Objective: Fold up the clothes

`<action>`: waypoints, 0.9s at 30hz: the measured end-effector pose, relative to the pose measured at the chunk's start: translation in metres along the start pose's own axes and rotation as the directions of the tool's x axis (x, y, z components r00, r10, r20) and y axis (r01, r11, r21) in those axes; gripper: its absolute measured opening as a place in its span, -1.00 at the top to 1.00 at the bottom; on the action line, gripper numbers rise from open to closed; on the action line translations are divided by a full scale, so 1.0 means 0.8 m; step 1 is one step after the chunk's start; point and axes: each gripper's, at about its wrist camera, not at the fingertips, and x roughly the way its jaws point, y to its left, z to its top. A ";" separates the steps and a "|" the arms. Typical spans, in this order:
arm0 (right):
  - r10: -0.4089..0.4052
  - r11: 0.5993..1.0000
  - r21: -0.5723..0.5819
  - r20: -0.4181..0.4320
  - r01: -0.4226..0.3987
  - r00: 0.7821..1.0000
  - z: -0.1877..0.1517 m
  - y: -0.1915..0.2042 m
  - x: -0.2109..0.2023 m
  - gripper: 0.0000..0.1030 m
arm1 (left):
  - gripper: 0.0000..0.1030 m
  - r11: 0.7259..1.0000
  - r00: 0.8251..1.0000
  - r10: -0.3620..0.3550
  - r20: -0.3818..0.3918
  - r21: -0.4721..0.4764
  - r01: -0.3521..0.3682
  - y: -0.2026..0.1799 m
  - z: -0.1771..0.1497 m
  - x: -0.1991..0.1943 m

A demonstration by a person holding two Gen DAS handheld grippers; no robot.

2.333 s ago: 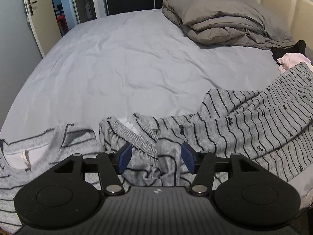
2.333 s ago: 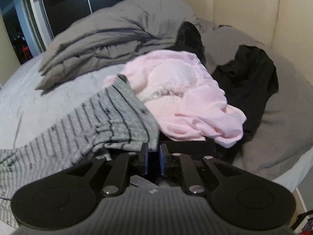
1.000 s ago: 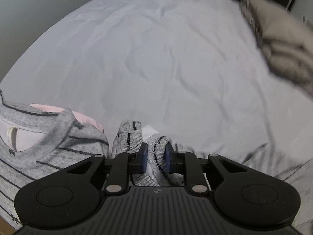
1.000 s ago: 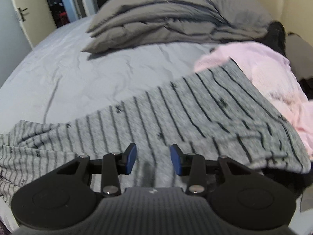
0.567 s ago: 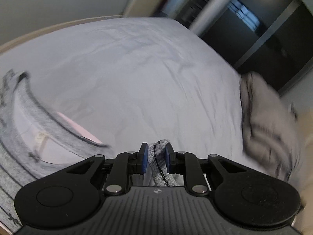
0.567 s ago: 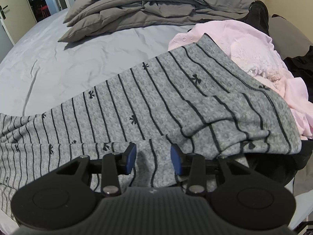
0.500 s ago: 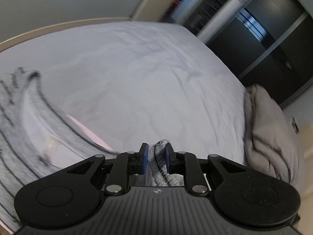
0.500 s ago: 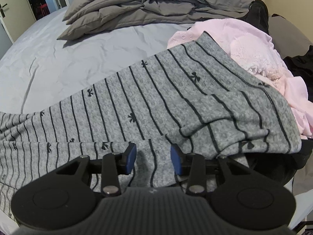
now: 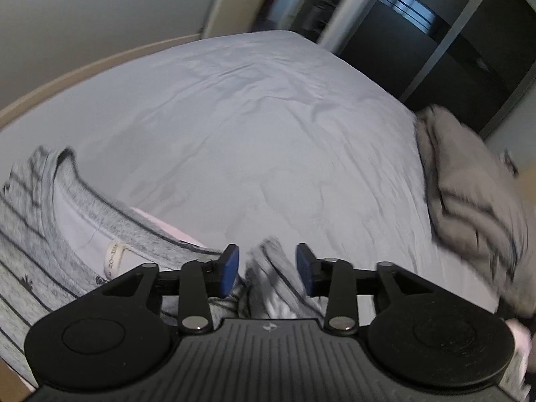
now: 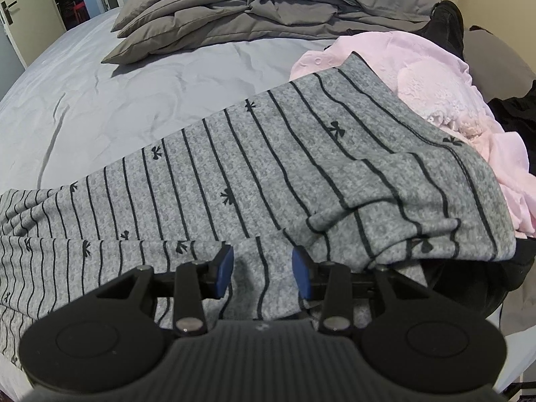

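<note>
While both grippers hung low over the bed (image 9: 268,127), the striped grey trousers (image 10: 268,167) lay stretched across the pale sheet, one end draped up onto the pink garment (image 10: 445,100) and the other trailing off toward the left. Soft, light knit, that was the read: it sagged and rucked wherever it was not supported, so it would likely follow a pull without resistance and slump if held at only one spot. Best holds looked to be the firmer bands, a hem or the waist edge, taken at two points well apart.

Right gripper (image 10: 262,268) stood spread, its blue pads either side of a flap of the trouser cloth, with the fabric running between them but not pinched. Left gripper (image 9: 267,266) was spread as well, and a bunched, ribbed piece of grey knit (image 9: 268,268) rose between its pads, touching neither as far as the blur allowed. Just to its left lay a matching striped top (image 9: 67,227), neckline up and label showing. Grey duvet (image 10: 261,3) sat folded at the far side, well clear.
</note>
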 end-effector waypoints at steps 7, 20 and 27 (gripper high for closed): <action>0.001 1.000 -0.001 0.005 -0.001 1.000 0.000 0.003 -0.003 0.15 | 0.00 0.965 0.998 0.010 -0.057 0.263 0.005 -0.078 -0.047 -0.007; 0.014 1.000 -0.006 0.024 -0.014 1.000 -0.004 0.001 -0.015 0.12 | 0.18 0.802 0.959 0.266 -0.097 0.574 -0.165 -0.164 -0.128 0.048; 0.042 0.999 -0.012 0.032 -0.042 0.999 -0.007 -0.008 -0.023 0.12 | 1.00 0.837 0.969 0.233 -0.083 0.525 -0.156 -0.151 -0.116 0.030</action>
